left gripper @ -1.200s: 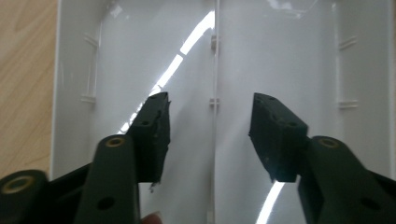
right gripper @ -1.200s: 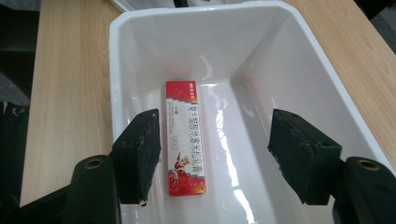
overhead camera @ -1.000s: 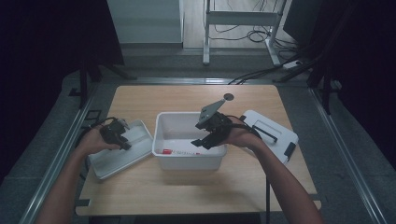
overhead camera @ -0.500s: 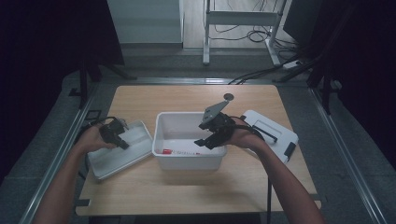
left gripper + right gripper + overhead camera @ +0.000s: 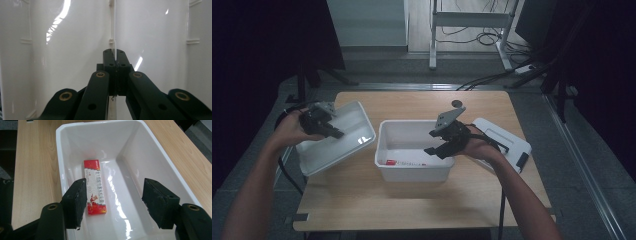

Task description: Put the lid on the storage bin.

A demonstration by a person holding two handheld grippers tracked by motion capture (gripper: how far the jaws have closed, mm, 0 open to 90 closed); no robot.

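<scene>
A light wooden table (image 5: 422, 200) stands on a grey floor in a dim room; cables and a metal stand lie beyond its far edge. A white bin (image 5: 414, 150) sits at the table's centre, and a flat white device (image 5: 504, 142) lies at the right.

The right gripper view shows a red and white carton (image 5: 95, 186) lying flat on the bin floor. The left gripper view shows a thin rib of the white lid (image 5: 62, 50) pinched between the jaws.

The left gripper (image 5: 323, 123) is clamped on the lid (image 5: 337, 142), holding it tilted above the table's left side. The right gripper (image 5: 443, 145) hangs over the bin's right rim, jaws wide, nothing between them; the carton lies below, nearer the left-hand jaw in that view.
</scene>
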